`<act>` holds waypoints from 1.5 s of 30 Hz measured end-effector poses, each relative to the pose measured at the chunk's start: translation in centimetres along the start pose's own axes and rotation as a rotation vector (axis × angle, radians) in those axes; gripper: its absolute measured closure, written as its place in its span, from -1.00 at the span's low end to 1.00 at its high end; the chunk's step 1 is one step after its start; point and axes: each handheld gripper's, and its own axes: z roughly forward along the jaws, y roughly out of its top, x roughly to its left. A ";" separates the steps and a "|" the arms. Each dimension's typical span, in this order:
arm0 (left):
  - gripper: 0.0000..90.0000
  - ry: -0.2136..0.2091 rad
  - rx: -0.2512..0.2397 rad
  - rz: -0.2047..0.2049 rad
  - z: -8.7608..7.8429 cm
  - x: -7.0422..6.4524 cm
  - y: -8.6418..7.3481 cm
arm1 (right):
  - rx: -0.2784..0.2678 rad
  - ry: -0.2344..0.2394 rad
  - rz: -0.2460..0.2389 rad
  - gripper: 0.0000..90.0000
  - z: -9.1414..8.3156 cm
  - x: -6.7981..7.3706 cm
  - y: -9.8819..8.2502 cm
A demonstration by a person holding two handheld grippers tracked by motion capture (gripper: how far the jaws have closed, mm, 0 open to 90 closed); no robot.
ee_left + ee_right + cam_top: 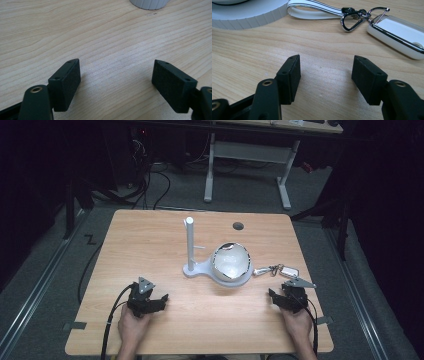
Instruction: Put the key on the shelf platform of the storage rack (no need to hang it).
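A white stand (192,268) with an upright post (190,242) sits mid-table, and a white round dish (231,264) rests on its base. To the right of the dish lies a white key fob (290,271) on a metal clip and white strap (262,270). The fob (402,31), its clip (350,18) and the strap (312,10) lie just beyond my right gripper (325,72), which is open and empty over bare wood. My right gripper (286,299) rests at the front right of the table. My left gripper (148,301) sits front left, and its jaws (116,81) stand open with nothing between them.
The wooden table (150,240) has a round cable hole (238,226) near its far edge. The ribbed white rim (150,3) of the stand's base shows far ahead in the left gripper view. A white desk frame (247,165) stands on the floor behind the table.
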 end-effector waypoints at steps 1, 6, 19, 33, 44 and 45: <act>-0.48 0.001 -0.001 0.000 0.0 0.0 0.0 | 0.000 0.000 -0.001 -0.10 0.0 0.0 0.0; -0.48 0.002 -0.001 0.000 0.0 0.0 0.0 | 0.000 -0.001 -0.001 -0.10 0.0 0.0 0.0; -0.48 0.002 -0.001 0.000 0.0 0.0 0.0 | 0.000 0.002 -0.002 -0.06 0.0 0.1 0.0; -0.47 0.001 -0.001 -0.001 0.0 0.0 0.0 | -0.003 -0.006 0.004 0.04 -0.1 0.2 -0.1; -0.47 0.001 -0.002 -0.003 0.0 0.0 0.0 | -0.001 0.000 0.001 -0.03 -0.1 0.2 0.0; -0.47 0.001 -0.002 -0.003 0.0 0.0 0.0 | 0.002 -0.001 0.003 -0.06 -0.1 0.2 0.0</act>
